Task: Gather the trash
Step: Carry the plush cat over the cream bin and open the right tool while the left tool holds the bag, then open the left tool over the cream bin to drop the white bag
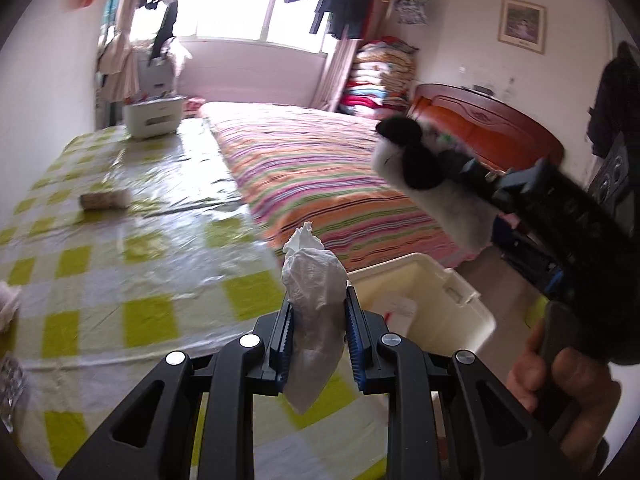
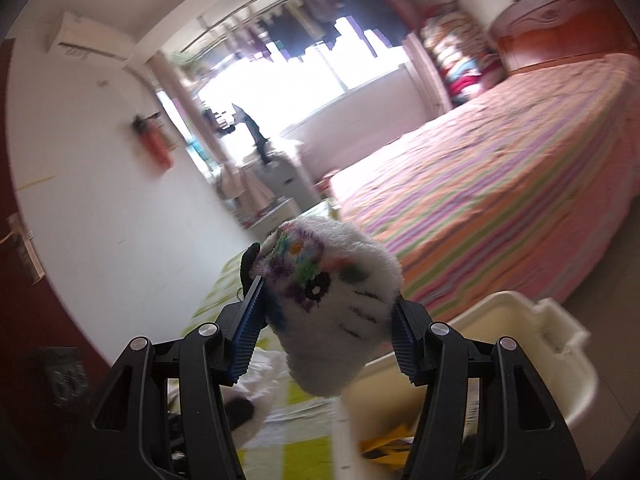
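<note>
My left gripper (image 1: 318, 312) is shut on a crumpled white tissue (image 1: 314, 304), which it holds over the table's near right edge, just left of the cream plastic bin (image 1: 436, 304). In the left wrist view the right gripper (image 1: 440, 160) is up at the right in a person's hand (image 1: 568, 384), with a fluffy white and black plush toy (image 1: 420, 172) in it. Seen from the right wrist, my right gripper (image 2: 326, 308) is shut on that plush toy (image 2: 332, 288), whose embroidered face has coloured patches. It hangs above the cream bin (image 2: 520, 344), which has yellow scraps inside.
A table with a green-checked cloth under clear plastic (image 1: 120, 260) carries a small roll (image 1: 104, 200) and a white box (image 1: 152, 114). Beside it lies a bed with a striped cover (image 1: 328, 172) and a red wooden headboard (image 1: 488, 132). Clothes hang at the window.
</note>
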### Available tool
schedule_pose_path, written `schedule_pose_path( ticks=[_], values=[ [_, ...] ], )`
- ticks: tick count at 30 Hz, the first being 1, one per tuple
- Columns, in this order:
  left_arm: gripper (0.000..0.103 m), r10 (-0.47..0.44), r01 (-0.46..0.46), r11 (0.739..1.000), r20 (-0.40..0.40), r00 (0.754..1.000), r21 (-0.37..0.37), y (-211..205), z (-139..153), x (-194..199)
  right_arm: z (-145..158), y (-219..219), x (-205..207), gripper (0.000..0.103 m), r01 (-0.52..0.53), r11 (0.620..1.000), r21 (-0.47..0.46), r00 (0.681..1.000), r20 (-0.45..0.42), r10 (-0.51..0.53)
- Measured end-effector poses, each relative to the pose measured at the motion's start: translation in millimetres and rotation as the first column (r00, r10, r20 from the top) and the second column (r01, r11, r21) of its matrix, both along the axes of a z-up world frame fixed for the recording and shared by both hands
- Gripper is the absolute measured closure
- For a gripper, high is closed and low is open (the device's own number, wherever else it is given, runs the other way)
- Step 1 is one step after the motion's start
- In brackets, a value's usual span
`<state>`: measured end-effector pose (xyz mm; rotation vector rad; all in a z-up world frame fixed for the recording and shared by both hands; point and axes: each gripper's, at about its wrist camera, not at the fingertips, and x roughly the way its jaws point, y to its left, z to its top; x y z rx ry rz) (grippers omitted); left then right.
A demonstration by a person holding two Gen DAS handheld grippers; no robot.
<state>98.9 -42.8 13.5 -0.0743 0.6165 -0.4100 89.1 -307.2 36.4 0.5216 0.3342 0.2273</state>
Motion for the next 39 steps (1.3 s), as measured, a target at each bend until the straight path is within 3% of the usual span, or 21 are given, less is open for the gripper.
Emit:
schedule_pose_path(
  ticks=[6,13,25,39],
  values=[
    [0.080,-0.035,0.035,0.998,-0.004,0.999,-0.049,-25.6,6.8,12.2,-9.6,-31.5,-1.9,0.047,0.131,0.991,-0.003,0.991,-0.018,-0.131],
    [0.080,-0.065,0.063,0.997,-0.029,0.997,-0.051,-40.0,-7.6,18.8,-19.1,-27.0,5.0,0.046,0.210,0.976,-0.059,0.976,-0.055,-0.213],
    [0.080,-0.096,0.094,0.995,-0.057,0.994,-0.035,-49.7,-14.3,17.4,-19.9,-3.5,-0.1,0.044,0.249,0.966,-0.076,0.966,-0.056,-0.253],
    [0.080,-0.111,0.109,0.994,-0.072,0.991,-0.021,-55.4,-20.0,17.9,-13.7,-26.2,-19.6,0.037,0.287,0.958,-0.017,0.958,-0.001,-0.287]
  ],
)
